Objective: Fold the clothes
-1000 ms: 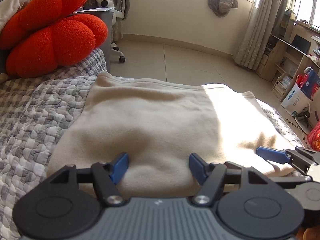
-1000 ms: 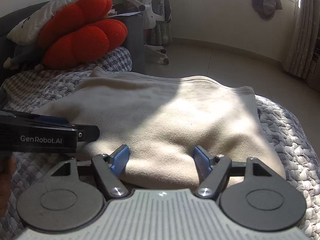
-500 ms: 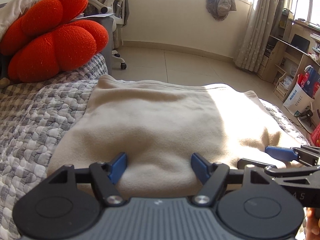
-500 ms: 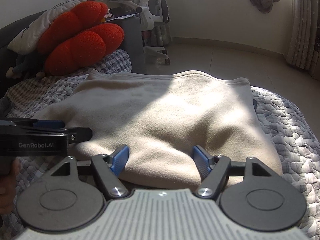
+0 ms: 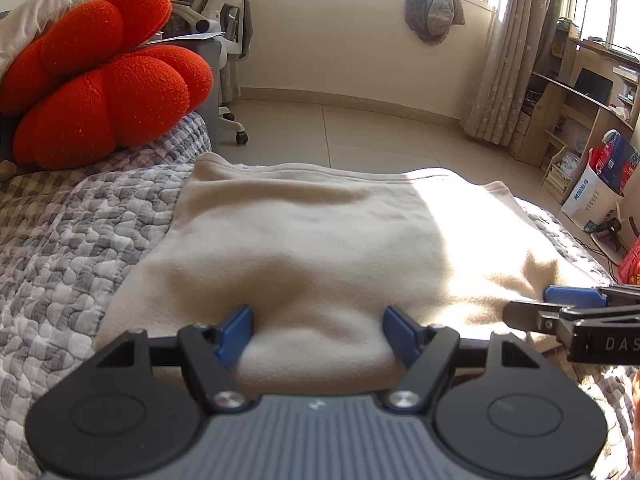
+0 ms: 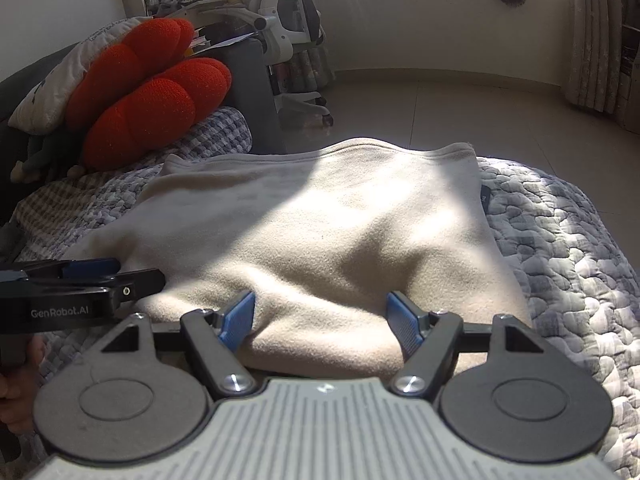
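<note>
A cream fleece garment (image 5: pixel 320 240) lies folded flat on a grey quilted bed; it also shows in the right wrist view (image 6: pixel 320 232). My left gripper (image 5: pixel 318 330) is open, its blue pads either side of a raised hump at the garment's near edge. My right gripper (image 6: pixel 322 326) is open in the same way at the near edge, further right. Each gripper shows side-on in the other's view: the right one (image 5: pixel 576 308) at the garment's right corner, the left one (image 6: pixel 92 276) at its left edge.
A big orange flower-shaped cushion (image 5: pixel 100 88) sits on the bed at the far left. The quilt (image 6: pixel 568 248) drops off to tiled floor (image 5: pixel 360 128) beyond the garment. An office chair (image 5: pixel 228 40), curtains and shelves (image 5: pixel 576 100) stand further back.
Both grippers have risen and tilted a little, and the garment's near edge bulges higher between the pads. The right gripper sits slightly lower and nearer in the left view. Jaws stay open.
</note>
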`<state>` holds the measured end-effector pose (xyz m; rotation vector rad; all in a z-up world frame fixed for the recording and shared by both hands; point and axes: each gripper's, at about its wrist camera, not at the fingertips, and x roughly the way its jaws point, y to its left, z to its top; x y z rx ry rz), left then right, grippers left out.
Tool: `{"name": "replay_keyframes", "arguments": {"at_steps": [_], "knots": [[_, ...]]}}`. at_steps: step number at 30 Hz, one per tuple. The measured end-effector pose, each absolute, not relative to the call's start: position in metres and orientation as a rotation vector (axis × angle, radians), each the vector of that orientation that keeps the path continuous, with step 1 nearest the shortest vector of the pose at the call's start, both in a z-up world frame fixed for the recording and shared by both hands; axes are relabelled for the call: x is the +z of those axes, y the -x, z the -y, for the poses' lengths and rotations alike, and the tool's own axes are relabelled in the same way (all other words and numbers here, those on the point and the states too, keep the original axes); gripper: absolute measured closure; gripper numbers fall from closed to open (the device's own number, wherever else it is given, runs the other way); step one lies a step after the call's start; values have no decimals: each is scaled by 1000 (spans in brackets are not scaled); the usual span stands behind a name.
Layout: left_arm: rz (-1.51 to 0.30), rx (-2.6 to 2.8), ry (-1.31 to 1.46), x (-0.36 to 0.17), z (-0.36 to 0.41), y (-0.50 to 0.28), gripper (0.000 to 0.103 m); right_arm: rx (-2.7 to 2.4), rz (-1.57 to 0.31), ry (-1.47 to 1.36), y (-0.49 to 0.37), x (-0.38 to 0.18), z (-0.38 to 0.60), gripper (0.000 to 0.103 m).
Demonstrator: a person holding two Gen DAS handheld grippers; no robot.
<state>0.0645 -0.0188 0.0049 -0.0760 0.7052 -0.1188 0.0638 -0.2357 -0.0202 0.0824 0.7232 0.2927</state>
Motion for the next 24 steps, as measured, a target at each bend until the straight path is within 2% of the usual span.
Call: {"name": "replay_keyframes", "arguments": {"at_steps": [7,12,14,19,24], "knots": [[-704,-126,76,4,17,-66,27,264,-727,-123,-57,-20,246,31],[-700,-128,73,3,17,-67,26,199,-722,-128,-47,-20,251,38],[-698,-128,71,3,17,-68,25,180,-722,-147,-46,-19,257,48],[-692,-133,69,2,16,-69,25,156,-723,-178,-46,-19,271,64],[-682,-144,64,1,15,-67,24,157,-722,-139,-44,-18,269,64]]}}
